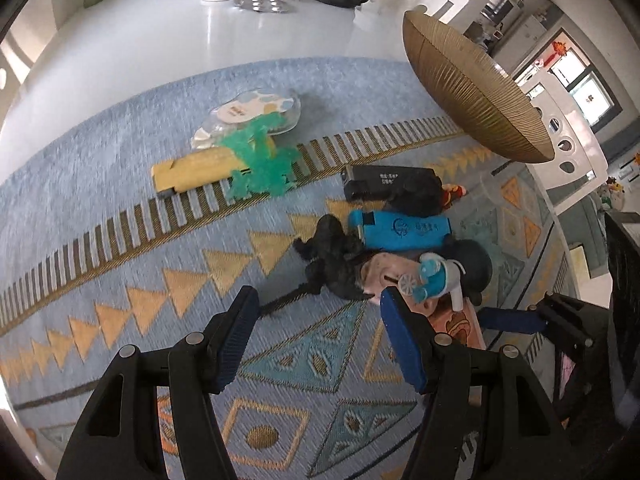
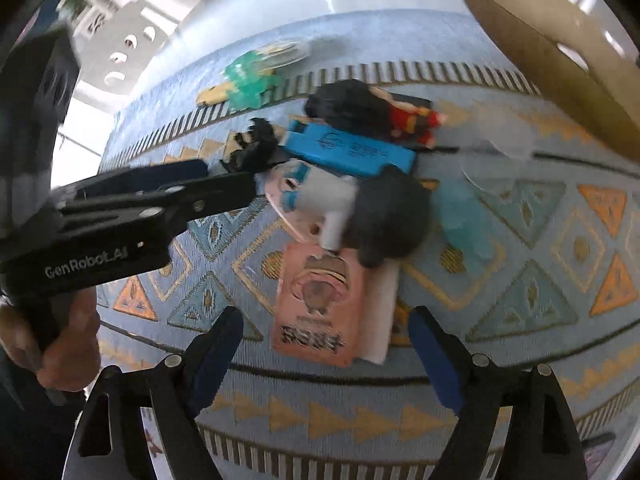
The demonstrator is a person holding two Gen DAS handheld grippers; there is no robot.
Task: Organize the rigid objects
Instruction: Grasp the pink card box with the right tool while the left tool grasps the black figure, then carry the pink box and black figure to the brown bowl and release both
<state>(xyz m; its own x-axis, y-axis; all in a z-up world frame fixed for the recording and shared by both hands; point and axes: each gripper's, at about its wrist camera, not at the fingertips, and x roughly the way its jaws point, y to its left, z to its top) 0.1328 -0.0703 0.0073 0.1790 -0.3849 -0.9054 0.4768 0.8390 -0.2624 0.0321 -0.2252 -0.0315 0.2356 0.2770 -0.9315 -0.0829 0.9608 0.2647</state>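
Both grippers, left gripper [image 1: 316, 316] and right gripper [image 2: 326, 344], hang fingers wide, holding nothing. Toy pile [image 1: 400, 248] sits on the rug (untouched). Next, I'd guess: grab the black dinosaur [image 1: 334, 260].

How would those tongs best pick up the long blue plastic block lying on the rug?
Probably across the narrow width of the blue plastic block, near its left end, coming from above. It lies flat with straight parallel long sides. That end is barer, though the black toy lizard crowds it.
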